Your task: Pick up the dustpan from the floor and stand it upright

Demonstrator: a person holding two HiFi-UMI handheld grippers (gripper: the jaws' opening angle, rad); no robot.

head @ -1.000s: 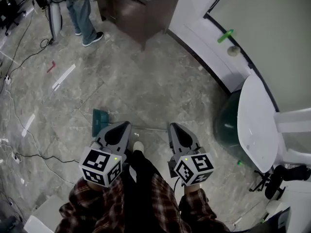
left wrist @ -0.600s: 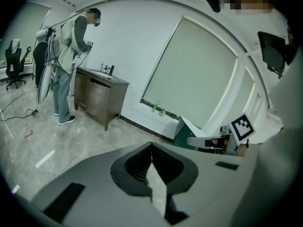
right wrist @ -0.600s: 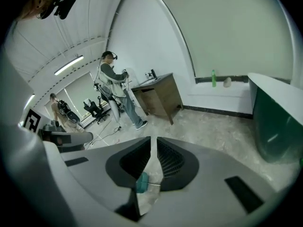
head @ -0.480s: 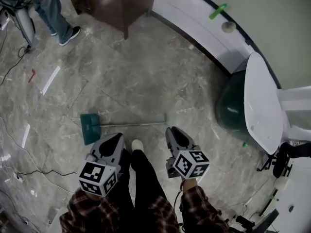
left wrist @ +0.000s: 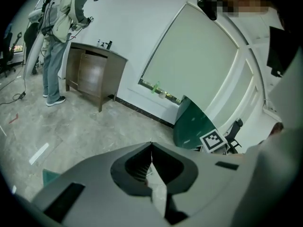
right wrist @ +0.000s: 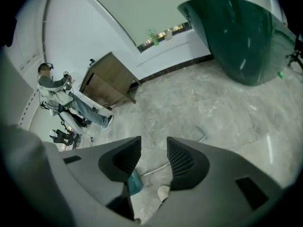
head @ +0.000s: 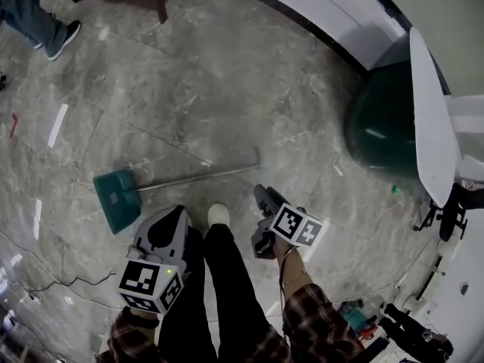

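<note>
**First speaker:** What is changing above the floor [head: 189,89] right now?

**Second speaker:** The person is bending down, so both grippers are sinking toward the floor. The right gripper [head: 259,193] has been rolling over, and its fingers [right wrist: 183,162] have just been opening. They are now standing wide apart with nothing between them. The left gripper [head: 179,213] is keeping its fingers [left wrist: 135,167] pressed together, holding nothing.

**First speaker:** And where is the dustpan lying?

**Second speaker:** The dustpan [head: 116,199] is lying flat and untouched, just ahead of the person's shoe [head: 218,216]. Its teal end is sitting beyond the left gripper. Its thin handle [head: 198,174] is running rightward and ending just ahead of the right gripper's open fingers, near them but apart. This is looking like the reach for that handle, with lifting and standing it upright not yet begun.
</note>
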